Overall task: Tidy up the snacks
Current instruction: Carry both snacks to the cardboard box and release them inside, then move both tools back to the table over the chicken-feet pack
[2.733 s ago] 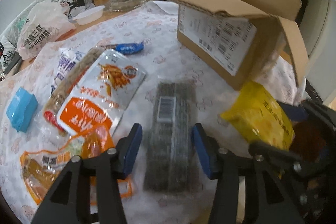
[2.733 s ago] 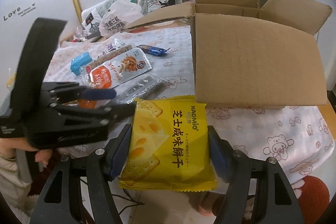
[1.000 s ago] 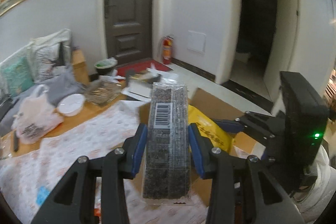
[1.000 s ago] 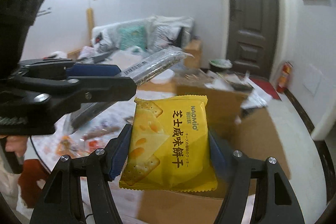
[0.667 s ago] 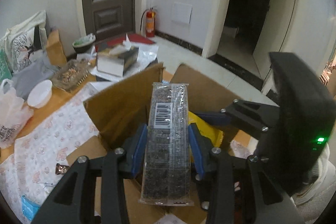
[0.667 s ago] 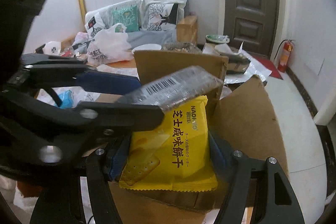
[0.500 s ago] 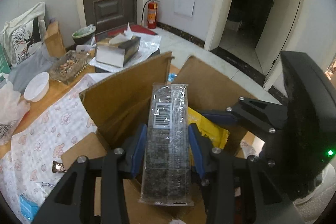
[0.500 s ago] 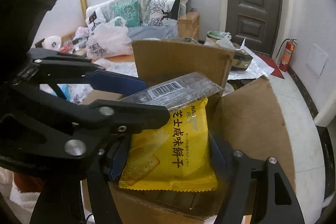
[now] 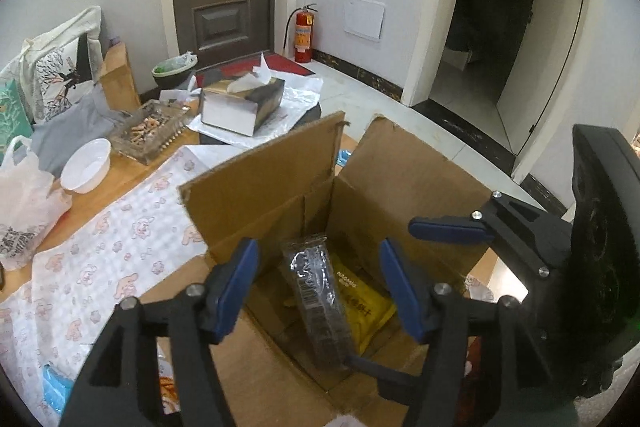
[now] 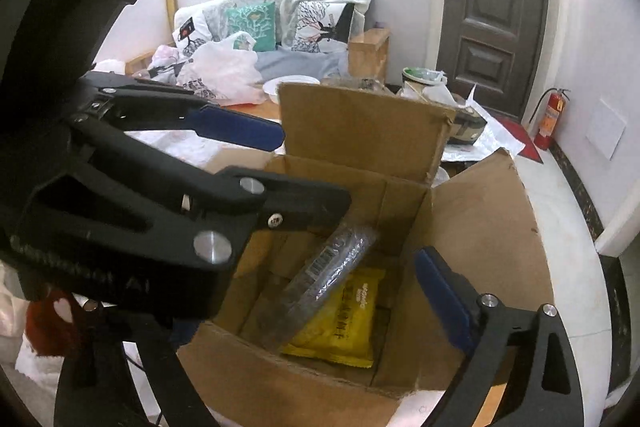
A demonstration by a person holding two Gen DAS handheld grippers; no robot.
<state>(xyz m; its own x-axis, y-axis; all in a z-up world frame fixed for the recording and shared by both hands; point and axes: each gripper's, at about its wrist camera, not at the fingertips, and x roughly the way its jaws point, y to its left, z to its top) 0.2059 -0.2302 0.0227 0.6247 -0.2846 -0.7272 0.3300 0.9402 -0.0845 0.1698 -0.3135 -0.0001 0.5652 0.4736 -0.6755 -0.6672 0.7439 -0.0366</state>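
An open cardboard box (image 9: 280,183) stands on the table, also in the right wrist view (image 10: 360,135). Inside it lie a clear pack of dark seaweed strips (image 9: 320,303) (image 10: 320,283) and under it a yellow cracker packet (image 9: 360,295) (image 10: 344,323). My left gripper (image 9: 320,287) is open and empty above the box mouth. My right gripper (image 10: 304,311) is open and empty above the box too; its left finger is hidden behind the left gripper's body. The right gripper's fingers (image 9: 448,229) show at the right of the left wrist view.
The table has a white cloth with pink bears (image 9: 112,235). A white bowl (image 9: 86,165), a plastic bag (image 9: 24,203), a glass tray of snacks (image 9: 150,131) and a tissue box (image 9: 240,103) stand beyond. Snack packs (image 9: 56,387) lie at the lower left.
Both grippers have opened. The seaweed pack and the yellow cracker packet have dropped from the jaws into the box.
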